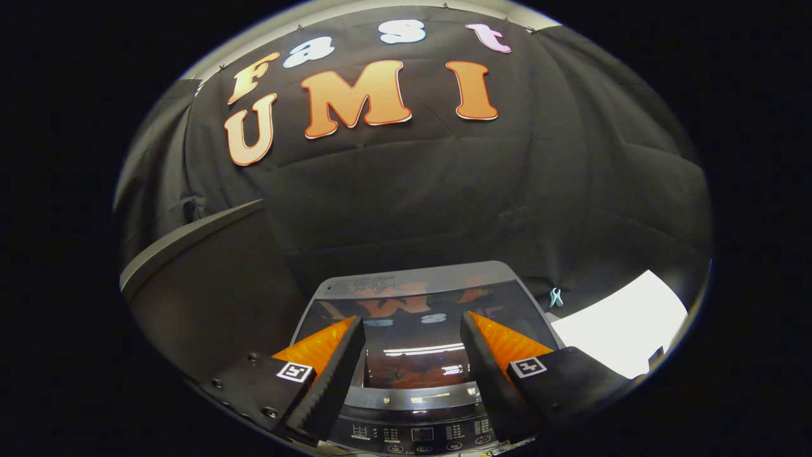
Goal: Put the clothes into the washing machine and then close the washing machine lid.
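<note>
Fingers spread wide, empty, above the washing machine's seemingly closed lid.

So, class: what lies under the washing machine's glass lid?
The glass lid lies shut beyond the open gripper, mirroring lights. An orange blur shows beneath it; the drum's contents cannot be told. The control panel sits nearer.

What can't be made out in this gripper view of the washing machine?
- Inside the washing machine: the shut glass lid mirrors the booth, so any clothes within are hidden.
- Control panel: markings too small, partly covered by the open tongs.
- White sheet beside the machine: overexposed, cut off at the edge.
- Small clip: too small to identify.
</note>
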Demonstrator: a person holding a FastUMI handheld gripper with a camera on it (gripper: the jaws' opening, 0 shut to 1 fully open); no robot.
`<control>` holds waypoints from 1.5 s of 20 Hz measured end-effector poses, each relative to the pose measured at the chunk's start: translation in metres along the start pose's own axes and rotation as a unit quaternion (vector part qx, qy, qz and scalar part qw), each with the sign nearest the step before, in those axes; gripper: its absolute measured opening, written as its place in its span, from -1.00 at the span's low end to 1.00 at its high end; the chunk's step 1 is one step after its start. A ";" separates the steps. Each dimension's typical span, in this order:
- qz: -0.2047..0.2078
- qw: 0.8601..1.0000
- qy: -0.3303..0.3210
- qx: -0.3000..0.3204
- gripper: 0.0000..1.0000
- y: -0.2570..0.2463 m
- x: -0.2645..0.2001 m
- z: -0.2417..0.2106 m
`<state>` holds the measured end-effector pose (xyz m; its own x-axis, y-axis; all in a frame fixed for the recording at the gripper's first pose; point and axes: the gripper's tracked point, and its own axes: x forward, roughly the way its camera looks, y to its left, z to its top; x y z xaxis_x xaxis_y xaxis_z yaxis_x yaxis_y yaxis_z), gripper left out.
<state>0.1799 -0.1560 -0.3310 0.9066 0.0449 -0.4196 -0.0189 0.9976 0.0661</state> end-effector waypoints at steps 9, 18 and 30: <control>-0.010 0.998 -0.061 -0.015 0.95 -0.005 -0.040 0.068; 0.010 0.992 -0.126 -0.018 0.95 0.029 -0.151 0.150; -0.008 0.983 -0.182 0.002 0.96 0.051 -0.335 0.184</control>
<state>-0.0467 -0.1302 -0.0203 0.9977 0.0076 -0.0678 -0.0031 0.9978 0.0663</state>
